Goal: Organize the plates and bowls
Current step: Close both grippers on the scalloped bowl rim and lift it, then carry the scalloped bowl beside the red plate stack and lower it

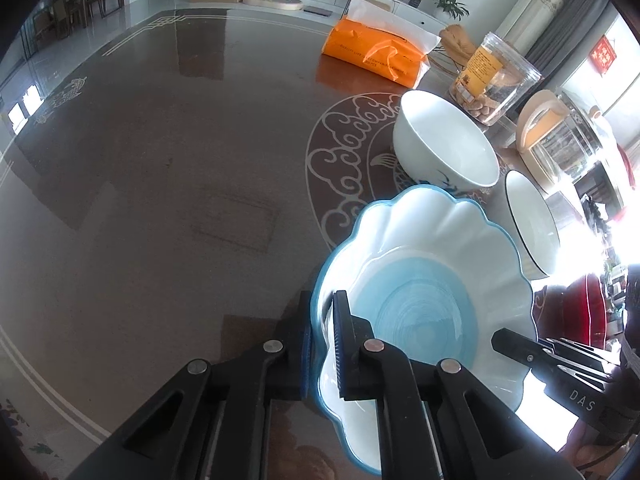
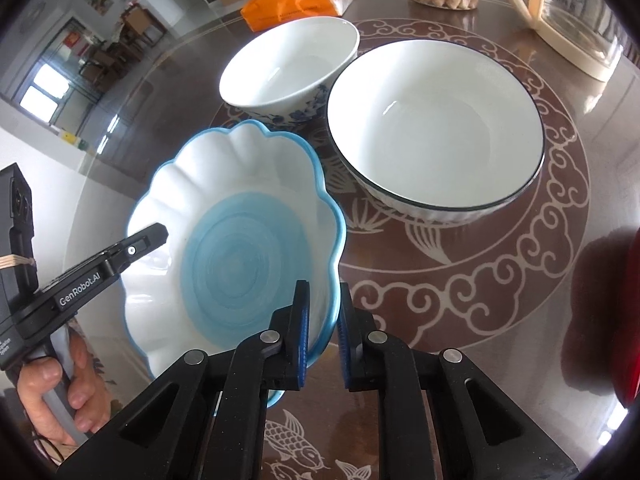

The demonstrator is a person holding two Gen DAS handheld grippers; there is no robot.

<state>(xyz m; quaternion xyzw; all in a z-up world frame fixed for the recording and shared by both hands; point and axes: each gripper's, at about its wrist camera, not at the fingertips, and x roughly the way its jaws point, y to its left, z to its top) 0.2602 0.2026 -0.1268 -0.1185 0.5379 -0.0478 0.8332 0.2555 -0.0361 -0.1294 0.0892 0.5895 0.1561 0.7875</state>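
Plates first: the scalloped blue-rimmed plate (image 1: 420, 304) sits tilted over the brown patterned table (image 1: 160, 200), and I have it pinched from both sides. My left gripper (image 1: 322, 344) is clenched on its rim, one pad outside the edge and one inside. My right gripper (image 2: 322, 332) is clamped on the opposite rim, the blue edge between its pads. The plate holds nothing; only its pale blue swirl shows in the well.

Behind it stand two bowls, both empty. The white bowl with blue painting (image 2: 290, 68) stands on the far side, and the larger dark-rimmed bowl (image 2: 436, 132) is just beside it, near the plate's edge.

Farther back, a clear jar (image 1: 492, 76) holds tan, finger-shaped snacks, an orange tissue pack (image 1: 376, 54) shows a white sheet at its top, and a clear pitcher with a cream handle (image 2: 560, 20) stands near the jar.
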